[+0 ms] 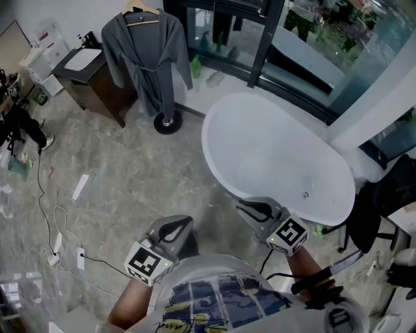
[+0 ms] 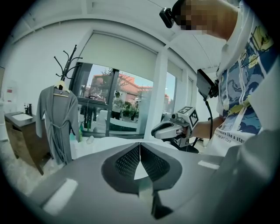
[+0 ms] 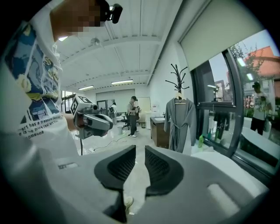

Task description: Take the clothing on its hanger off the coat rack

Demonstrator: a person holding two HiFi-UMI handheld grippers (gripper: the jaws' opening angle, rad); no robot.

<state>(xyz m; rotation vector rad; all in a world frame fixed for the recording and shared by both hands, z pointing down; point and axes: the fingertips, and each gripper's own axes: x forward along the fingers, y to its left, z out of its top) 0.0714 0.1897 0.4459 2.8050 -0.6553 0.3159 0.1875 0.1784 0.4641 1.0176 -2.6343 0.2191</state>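
A grey robe (image 1: 146, 58) hangs on a wooden hanger (image 1: 142, 12) on the black coat rack, far off at the top left of the head view. The rack's round base (image 1: 168, 122) stands on the floor. Both grippers are held low, close to the person's body and well away from the robe. My left gripper (image 1: 182, 222) is shut, its tips touching with nothing between them (image 2: 140, 146). A narrow gap shows between the jaws of my right gripper (image 1: 245, 207), and that gap is empty (image 3: 140, 148). The robe (image 2: 57, 122) also shows in both gripper views (image 3: 178, 122).
A white bathtub (image 1: 218, 120) fills the middle right, just ahead of the right gripper. A dark wooden sink cabinet (image 1: 97, 88) stands left of the rack. Cables and a power strip (image 1: 80, 257) lie on the floor at left. A black chair (image 1: 380, 201) is at the right.
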